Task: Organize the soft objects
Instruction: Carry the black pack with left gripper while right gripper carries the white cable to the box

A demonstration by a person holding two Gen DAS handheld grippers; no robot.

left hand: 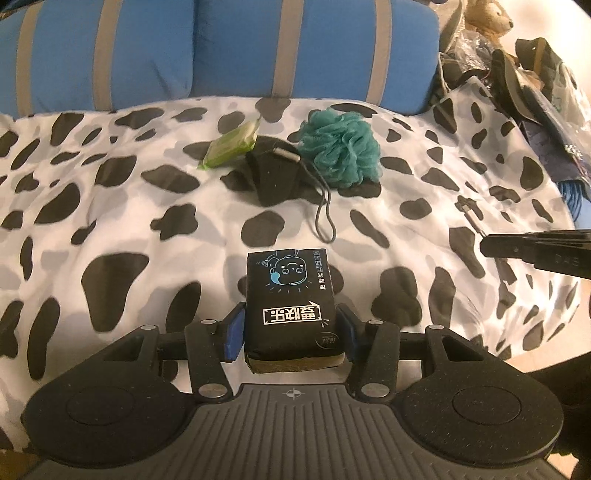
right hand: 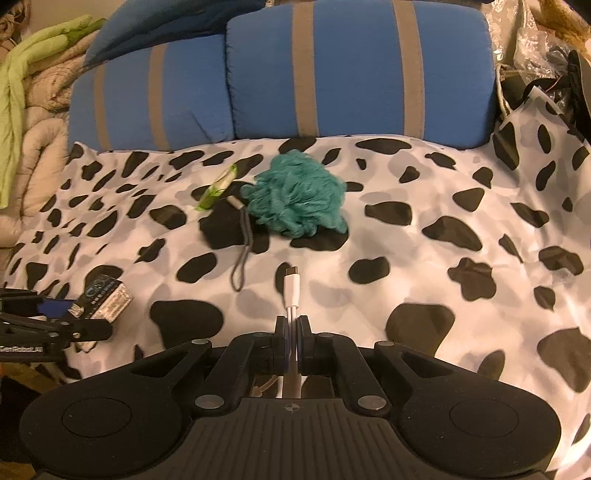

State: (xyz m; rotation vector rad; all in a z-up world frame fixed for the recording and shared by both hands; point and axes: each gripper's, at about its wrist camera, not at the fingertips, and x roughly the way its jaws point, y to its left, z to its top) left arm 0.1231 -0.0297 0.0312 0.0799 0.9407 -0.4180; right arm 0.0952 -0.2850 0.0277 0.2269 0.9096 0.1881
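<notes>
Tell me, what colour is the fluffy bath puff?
Teal; the bath puff shows best in the left wrist view.

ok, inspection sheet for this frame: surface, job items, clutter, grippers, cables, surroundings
Surface: cow-print sheet, wrinkled.
Job's things: teal bath pouf, green packet and black pouch with grey wrist strap grouped mid-sheet; black tissue pack in the left gripper.
Clutter: bags and plastic wrap heaped at the right edge.
Grippers: left gripper jaws clamped on the tissue pack's sides; right gripper jaws shut on a white cable.
Cables: white USB-C cable, plug pointing forward above the sheet.
Surroundings: blue pillows with grey stripes behind; beige and green bedding at left; plush toy far right.
</notes>
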